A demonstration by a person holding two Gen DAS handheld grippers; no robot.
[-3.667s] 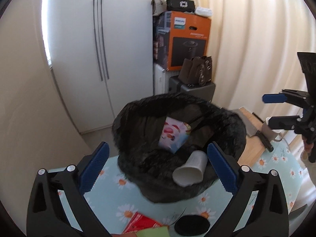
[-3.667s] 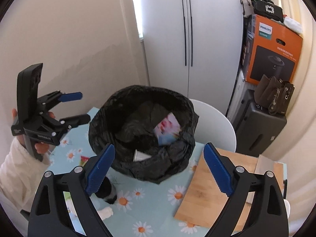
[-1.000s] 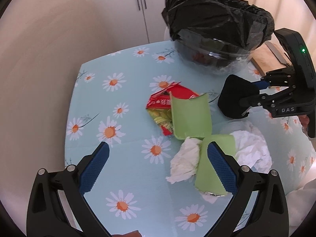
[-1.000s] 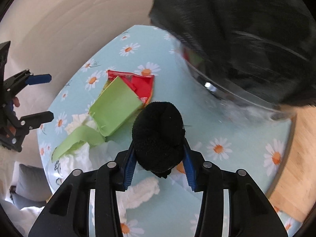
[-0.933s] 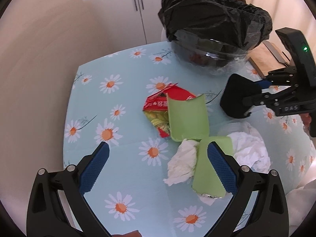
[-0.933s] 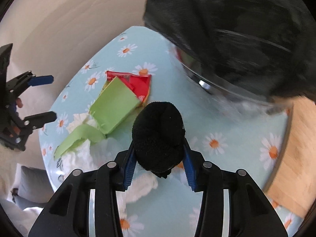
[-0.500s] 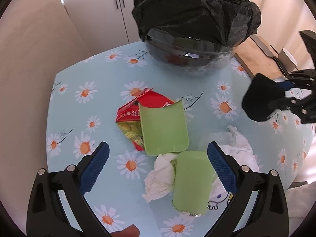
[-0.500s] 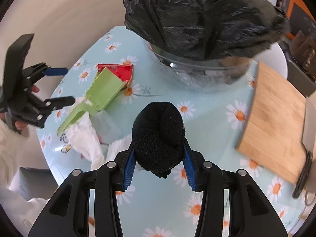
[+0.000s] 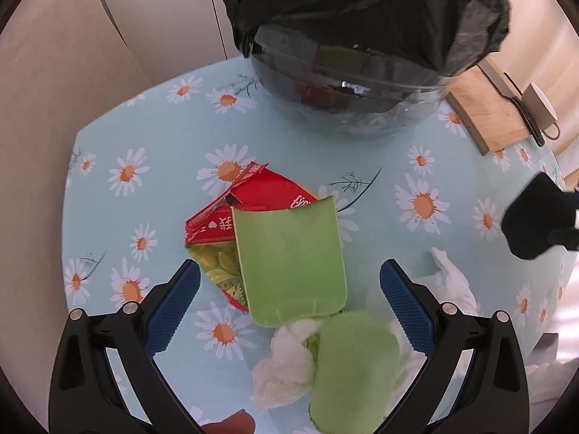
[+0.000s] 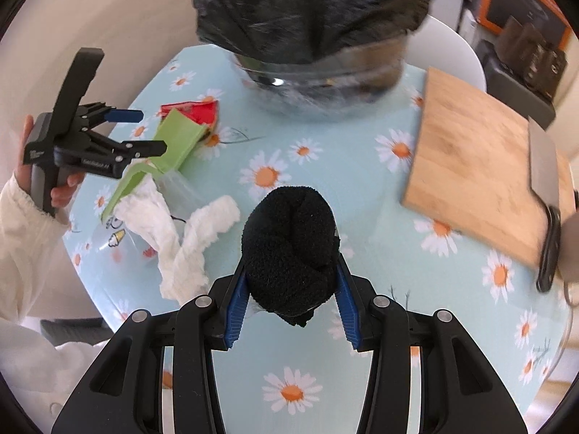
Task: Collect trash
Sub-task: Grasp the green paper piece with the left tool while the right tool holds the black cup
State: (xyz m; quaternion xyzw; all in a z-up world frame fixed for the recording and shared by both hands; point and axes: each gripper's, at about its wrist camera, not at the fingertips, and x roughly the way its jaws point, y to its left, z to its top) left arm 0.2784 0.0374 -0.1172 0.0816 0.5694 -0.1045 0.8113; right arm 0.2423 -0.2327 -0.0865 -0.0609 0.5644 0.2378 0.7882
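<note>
My right gripper (image 10: 291, 289) is shut on a rolled black sock (image 10: 291, 249), held above the daisy tablecloth; the same sock (image 9: 532, 226) shows at the right edge of the left wrist view. My left gripper (image 9: 289, 296) is open and hovers over a flat green wrapper (image 9: 289, 260) that lies on a red snack packet (image 9: 253, 199). A second green wrapper (image 9: 354, 361) and crumpled white tissues (image 9: 282, 365) lie nearer me. The clear bin with a black bag (image 9: 365, 14) stands at the table's far side, also as the bin (image 10: 315, 11) in the right wrist view.
A wooden cutting board (image 10: 481, 152) with a knife (image 10: 542, 181) lies at the right. A mug (image 9: 541, 108) stands beyond the board. A clear plastic cup (image 10: 119, 242) lies by the tissues (image 10: 188, 238). Bare tablecloth (image 10: 325, 361) spreads under my right gripper.
The right gripper has carried the sock away to the right, off from the trash pile and bin. The left gripper has shifted closer over the green wrapper and red packet.
</note>
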